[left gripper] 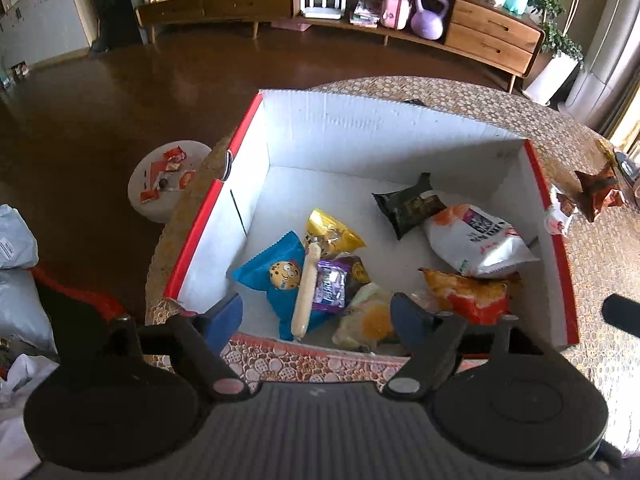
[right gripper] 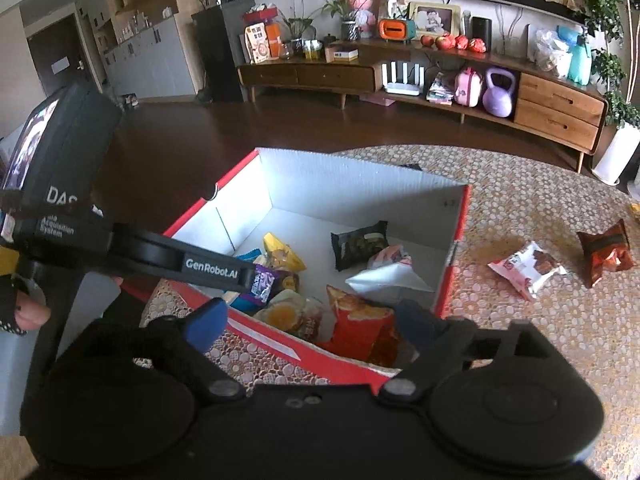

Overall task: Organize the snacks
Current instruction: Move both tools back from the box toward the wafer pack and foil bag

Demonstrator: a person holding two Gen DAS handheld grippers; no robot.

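Observation:
A red box with white inside walls (left gripper: 360, 128) (right gripper: 352, 176) sits on the table and holds several snack packs: a blue cookie pack (left gripper: 276, 276), a yellow pack (left gripper: 332, 232), a black pack (left gripper: 408, 204), a white pack (left gripper: 476, 244) and an orange chip bag (left gripper: 468, 292) (right gripper: 360, 324). My left gripper (left gripper: 316, 312) is open and empty above the box's near edge. My right gripper (right gripper: 312, 320) is open and empty over the near rim. Two packs lie on the table right of the box: a white-pink pack (right gripper: 528, 268) and a red-brown pack (right gripper: 604, 252) (left gripper: 596, 192).
The round table carries a patterned lace cover (right gripper: 520, 200). A white stool (left gripper: 164, 184) with wrappers stands to the left on the dark floor. A long wooden sideboard (right gripper: 400, 76) runs along the far wall. The left gripper's body (right gripper: 120, 248) shows at the left of the right wrist view.

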